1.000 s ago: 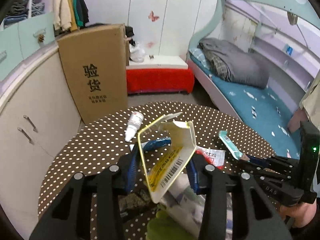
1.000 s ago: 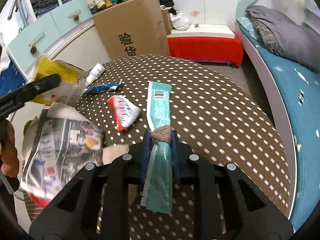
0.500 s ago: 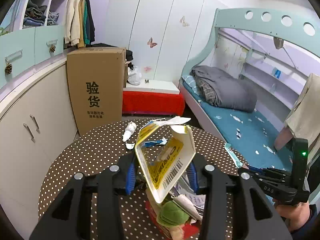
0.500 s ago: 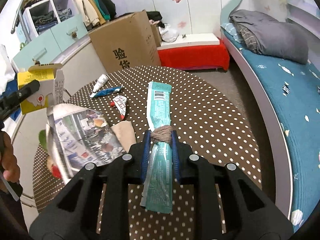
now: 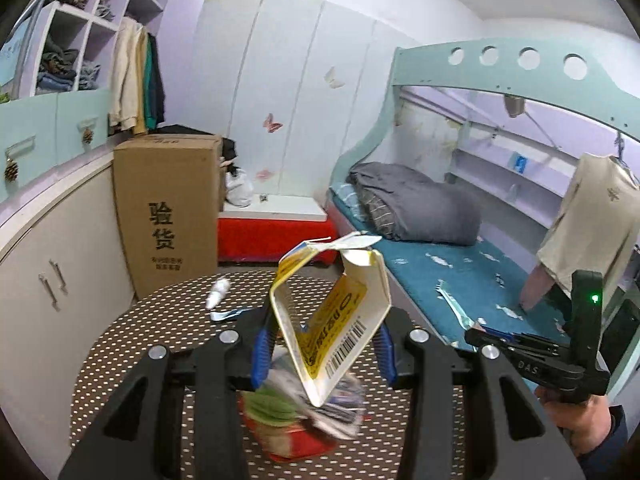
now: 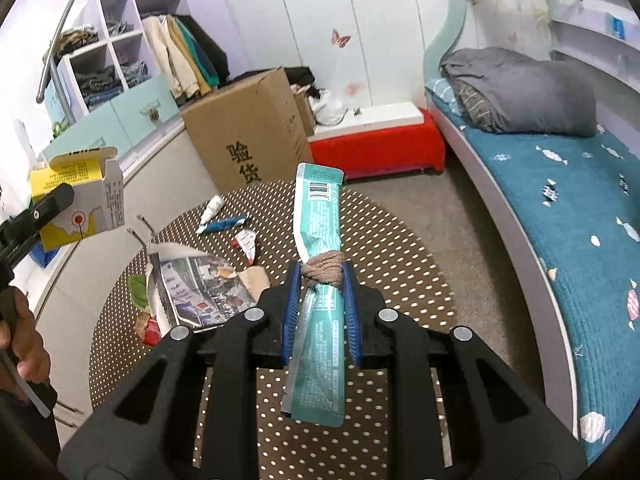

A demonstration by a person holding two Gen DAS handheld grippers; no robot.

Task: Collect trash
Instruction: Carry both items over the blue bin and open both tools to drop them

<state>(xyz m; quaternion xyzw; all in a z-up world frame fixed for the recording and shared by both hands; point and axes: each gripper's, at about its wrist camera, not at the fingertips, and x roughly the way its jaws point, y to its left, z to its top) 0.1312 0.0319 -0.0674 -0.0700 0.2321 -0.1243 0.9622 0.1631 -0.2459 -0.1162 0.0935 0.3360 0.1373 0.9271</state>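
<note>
My left gripper [image 5: 324, 340] is shut on an opened yellow and white carton [image 5: 340, 320], held well above the round brown dotted table [image 5: 168, 320]. In the right wrist view that carton [image 6: 76, 200] shows at the far left. My right gripper [image 6: 322, 300] is shut on a long teal wrapper [image 6: 320, 248] with a brown knotted band around it, also lifted above the table. On the table lie a newspaper sheet [image 6: 196, 284], a small white bottle [image 6: 211, 208], a blue tube [image 6: 224, 224], a red and white wrapper [image 6: 247, 242] and a green and red scrap [image 5: 280, 412].
A tall cardboard box [image 5: 168, 208] stands behind the table by the white cabinets [image 5: 52, 272]. A red bench [image 6: 380, 144] sits at the back. A bunk bed [image 6: 560, 168] with a grey blanket runs along the right. A person's hand [image 5: 580, 416] holds the right gripper.
Both grippers have risen and pulled back from the table with their loads. The views tilted up, so the table looks smaller and more of the room shows.
</note>
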